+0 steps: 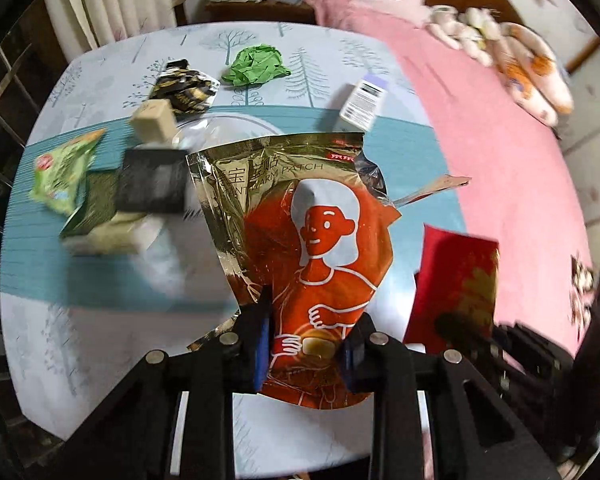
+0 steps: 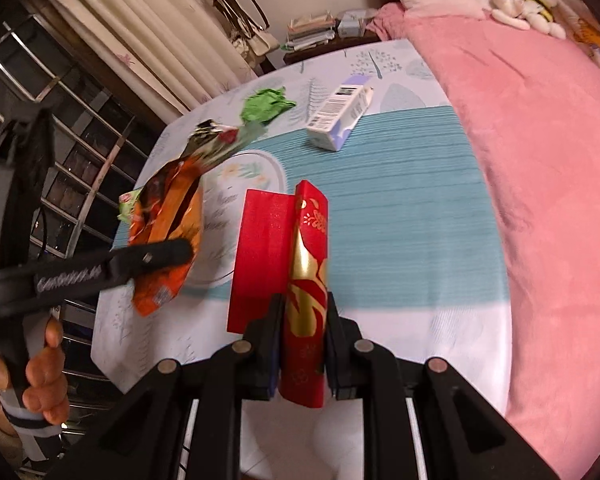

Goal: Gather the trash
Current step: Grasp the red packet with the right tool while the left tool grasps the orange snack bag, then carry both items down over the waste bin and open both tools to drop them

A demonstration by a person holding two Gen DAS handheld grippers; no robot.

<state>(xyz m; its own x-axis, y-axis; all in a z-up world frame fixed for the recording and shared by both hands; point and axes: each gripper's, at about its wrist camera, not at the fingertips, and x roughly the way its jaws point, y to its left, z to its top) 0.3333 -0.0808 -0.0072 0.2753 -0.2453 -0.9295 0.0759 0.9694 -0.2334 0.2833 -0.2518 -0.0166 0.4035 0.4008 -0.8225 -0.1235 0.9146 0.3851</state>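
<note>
My left gripper [image 1: 306, 344] is shut on an orange and gold warm-patch pouch [image 1: 296, 216], held up above the table; the pouch also shows in the right wrist view [image 2: 168, 236]. My right gripper [image 2: 302, 340] is shut on a folded red and gold envelope [image 2: 296, 264], which also shows in the left wrist view [image 1: 456, 288]. On the table lie a crumpled green paper [image 1: 256, 65], a black and gold wrapper [image 1: 184, 88], a green snack bag [image 1: 66, 172], a white and purple carton [image 1: 364, 102], a beige cube [image 1: 154, 122] and dark small boxes [image 1: 152, 184].
The table [image 2: 400, 208] has a tree-pattern and teal cloth and a printed round mat [image 2: 252, 176]. A pink bed [image 2: 540, 160] runs along the right with soft toys [image 1: 468, 28]. Curtains [image 2: 148, 28] and a metal rack [image 2: 60, 128] stand on the left.
</note>
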